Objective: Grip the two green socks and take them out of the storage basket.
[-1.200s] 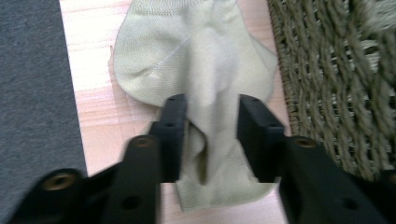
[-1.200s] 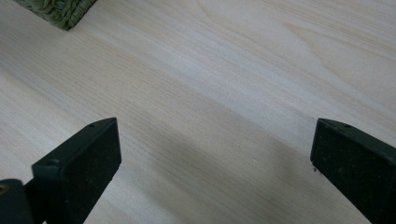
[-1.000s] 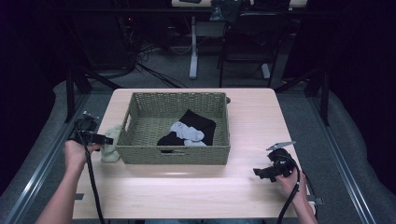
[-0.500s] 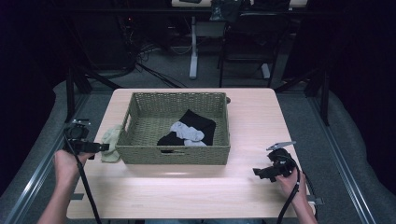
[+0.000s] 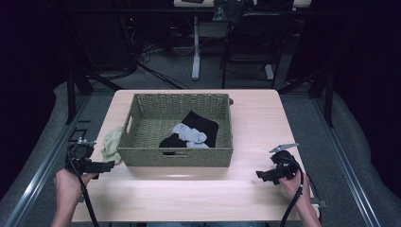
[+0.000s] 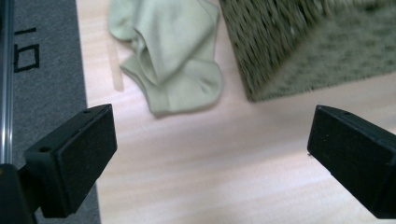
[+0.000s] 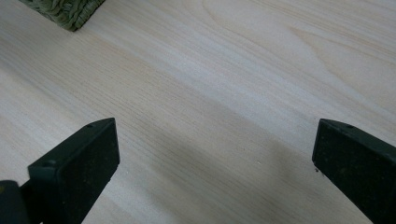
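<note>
Dim room with stands and cables behind; pale wooden worktop (image 5: 198, 189) in front, carrying all items. Pale green sock (image 6: 170, 60): lies crumpled and flat on the worktop, just beside the left outer wall of the woven basket (image 5: 142, 158), free of any grip; left hand-held gripper (image 6: 210, 154) near it, jaws just opened wide, nothing between them. Basket contents: black socks (image 5: 203, 125) and grey socks (image 5: 189, 133), heaped together; right hand-held gripper (image 5: 265, 175), well apart at the right front of the worktop, jaws spread wide over bare wood, holding nothing.
</note>
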`<state>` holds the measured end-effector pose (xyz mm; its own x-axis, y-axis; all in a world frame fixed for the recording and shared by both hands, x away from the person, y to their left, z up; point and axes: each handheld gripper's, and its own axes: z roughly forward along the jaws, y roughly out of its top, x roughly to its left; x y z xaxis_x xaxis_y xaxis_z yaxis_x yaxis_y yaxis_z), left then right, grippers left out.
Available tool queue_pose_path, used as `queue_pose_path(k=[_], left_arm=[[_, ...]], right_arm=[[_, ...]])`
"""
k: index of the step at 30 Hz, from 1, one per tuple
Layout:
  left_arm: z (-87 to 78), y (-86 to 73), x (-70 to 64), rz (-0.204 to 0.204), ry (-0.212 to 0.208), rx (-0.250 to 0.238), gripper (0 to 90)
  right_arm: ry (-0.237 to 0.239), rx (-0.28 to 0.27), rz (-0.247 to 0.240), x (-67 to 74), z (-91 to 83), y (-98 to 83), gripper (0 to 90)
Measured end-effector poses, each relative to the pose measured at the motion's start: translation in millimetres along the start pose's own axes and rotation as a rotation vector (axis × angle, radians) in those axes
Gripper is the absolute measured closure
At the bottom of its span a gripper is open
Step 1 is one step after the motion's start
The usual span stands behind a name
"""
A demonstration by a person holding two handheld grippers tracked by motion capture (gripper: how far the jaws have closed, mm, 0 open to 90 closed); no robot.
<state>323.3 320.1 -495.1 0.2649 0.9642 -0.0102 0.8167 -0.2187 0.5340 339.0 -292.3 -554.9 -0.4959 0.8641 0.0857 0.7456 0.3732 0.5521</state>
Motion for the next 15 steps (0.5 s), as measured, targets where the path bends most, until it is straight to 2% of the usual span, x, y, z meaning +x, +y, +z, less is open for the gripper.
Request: queue_pose_path(k=[6, 11, 15], left_arm=[[3.1, -16.8, -9.2, 0.003, -0.008, 0.013, 0.2], [12.3, -36.8, -18.5, -0.004, -0.010, 0.027, 0.2], [17.5, -45.3, -23.2, -0.003, -0.009, 0.040, 0.2]], right_arm=[[-0.009, 0.003, -0.012, 0.3, -0.2, 0.1, 0.0], [0.000, -0.002, -0.011, 0.7, 0.6, -0.1, 0.0], [-0.007, 0.004, -0.014, 0.8, -0.5, 0.2, 0.1]])
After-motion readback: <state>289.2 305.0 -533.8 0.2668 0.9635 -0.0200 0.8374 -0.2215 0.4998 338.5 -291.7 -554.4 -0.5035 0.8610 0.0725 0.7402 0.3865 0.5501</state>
